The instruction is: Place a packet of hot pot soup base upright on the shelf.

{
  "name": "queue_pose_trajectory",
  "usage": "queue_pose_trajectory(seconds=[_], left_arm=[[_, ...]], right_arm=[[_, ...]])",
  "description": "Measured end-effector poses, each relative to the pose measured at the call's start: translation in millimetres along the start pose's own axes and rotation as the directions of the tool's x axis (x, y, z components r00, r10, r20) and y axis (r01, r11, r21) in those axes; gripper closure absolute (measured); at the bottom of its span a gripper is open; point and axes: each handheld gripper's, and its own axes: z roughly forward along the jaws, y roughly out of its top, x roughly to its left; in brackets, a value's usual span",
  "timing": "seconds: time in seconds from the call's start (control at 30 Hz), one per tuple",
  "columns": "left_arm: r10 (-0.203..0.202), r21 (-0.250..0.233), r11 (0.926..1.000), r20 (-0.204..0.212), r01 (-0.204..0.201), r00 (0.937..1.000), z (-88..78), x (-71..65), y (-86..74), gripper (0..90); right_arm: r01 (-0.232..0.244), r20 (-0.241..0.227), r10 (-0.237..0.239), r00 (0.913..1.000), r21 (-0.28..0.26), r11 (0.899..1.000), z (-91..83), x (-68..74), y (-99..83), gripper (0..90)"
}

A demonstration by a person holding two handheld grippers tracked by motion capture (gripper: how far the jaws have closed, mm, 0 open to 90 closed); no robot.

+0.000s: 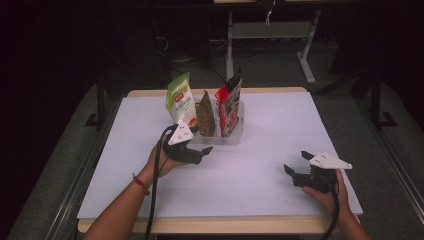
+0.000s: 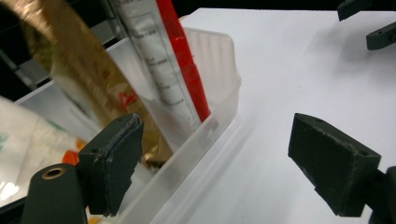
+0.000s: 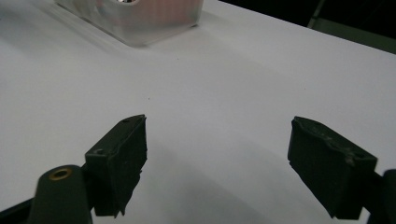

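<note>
A flat white sheet (image 1: 270, 150) lies beneath the left gripper (image 1: 204, 155) and the right gripper (image 1: 296, 162), covering a pale wooden tabletop (image 1: 215, 225) whose edge shows nearer than both. Well beyond the left gripper, a light metal frame (image 1: 265, 30), perhaps a desk's legs, stands on the grey floor (image 1: 345, 105).

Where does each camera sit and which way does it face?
High view: above the near edge, looking forward and down at the table and bin; forearms, both claws.
Left gripper view: on the left claw, open, facing the bin and packets.
Right gripper view: on the right claw, open, facing bare table, bin beyond.
Shared: the bin.
</note>
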Motion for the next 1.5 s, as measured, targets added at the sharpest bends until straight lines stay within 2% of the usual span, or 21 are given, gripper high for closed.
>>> queue_pose_trajectory(seconds=[0.17,0.23,0.3,0.33,0.43,0.67,0.73,0.97,1.03,1.17,1.23,1.33,1.4,1.5], left_arm=[[0.018,0.006,0.9998,-0.033,-0.018,0.9993,-10.3,-0.8,-7.1,17.3],[0.029,0.006,0.9996,-0.032,-0.028,0.9991,-15.1,-0.9,-10.5,17.3],[0.062,0.034,0.9976,-0.050,-0.061,0.9968,-18.7,-2.6,-14.4,16.8],[0.067,0.043,0.9970,-0.044,-0.065,0.9968,-20.8,-2.8,-17.0,16.7],[0.073,0.059,0.9958,-0.050,-0.070,0.9961,-26.9,-2.7,-25.0,16.6],[0.079,0.061,0.9953,-0.060,-0.076,0.9951,-46.9,-0.8,-39.6,16.3],[0.062,0.052,0.9969,-0.062,-0.059,0.9961,-54.0,0.6,-42.8,15.8],[0.049,0.045,0.9980,-0.083,-0.045,0.9953,-74.5,6.5,-59.0,15.8],[0.001,0.046,0.9990,-0.074,0.002,0.9972,-79.5,10.9,-62.7,14.7],[-0.040,0.027,0.9987,-0.065,0.042,0.9971,-90.7,17.0,-68.3,14.7],[-0.034,0.044,0.9984,-0.071,0.037,0.9969,-95.3,18.0,-70.2,14.7],[-0.056,0.037,0.9976,-0.081,0.059,0.9952,-101.5,21.6,-74.1,14.7],[-0.056,0.050,0.9968,-0.109,0.062,0.9925,-104.2,23.6,-76.9,14.8],[-0.091,0.038,0.9947,-0.108,0.096,0.9900,-108.6,27.4,-81.6,14.8]], right_arm=[[-0.001,-0.002,0.001,1.0000,0.001,1.000,-0.1,0.1,0.0,18.1],[0.000,-0.001,0.000,1.0000,0.001,1.000,0.0,0.0,0.0,18.1],[0.001,-0.003,-0.001,1.0000,-0.001,1.000,-0.1,0.0,0.0,18.0],[0.000,-0.003,0.000,1.0000,-0.001,1.000,0.0,0.0,0.0,18.0],[0.004,-0.001,-0.004,1.0000,-0.001,1.000,0.0,0.2,0.0,18.0],[0.004,0.001,-0.004,1.0000,-0.001,1.000,0.0,0.3,0.0,18.1],[0.002,0.000,-0.002,1.0000,-0.003,1.000,-0.1,0.0,0.0,18.1],[0.003,0.001,-0.003,1.0000,-0.006,1.000,-0.3,0.0,-0.1,18.3],[0.004,0.001,-0.004,1.0000,-0.005,1.000,-0.3,0.2,-0.1,18.3],[0.007,0.003,-0.007,1.0000,-0.006,1.000,-0.4,0.4,-0.1,18.6],[0.009,0.006,-0.009,0.9999,-0.008,1.000,-0.7,0.8,-0.2,18.8],[0.009,0.005,-0.009,0.9999,-0.009,1.000,-0.8,1.0,-0.2,18.9],[0.008,0.003,-0.008,1.0000,-0.009,1.000,-0.8,0.7,-0.2,18.9],[0.007,0.000,-0.007,1.0000,-0.012,1.000,-0.9,0.6,-0.3,19.0]])
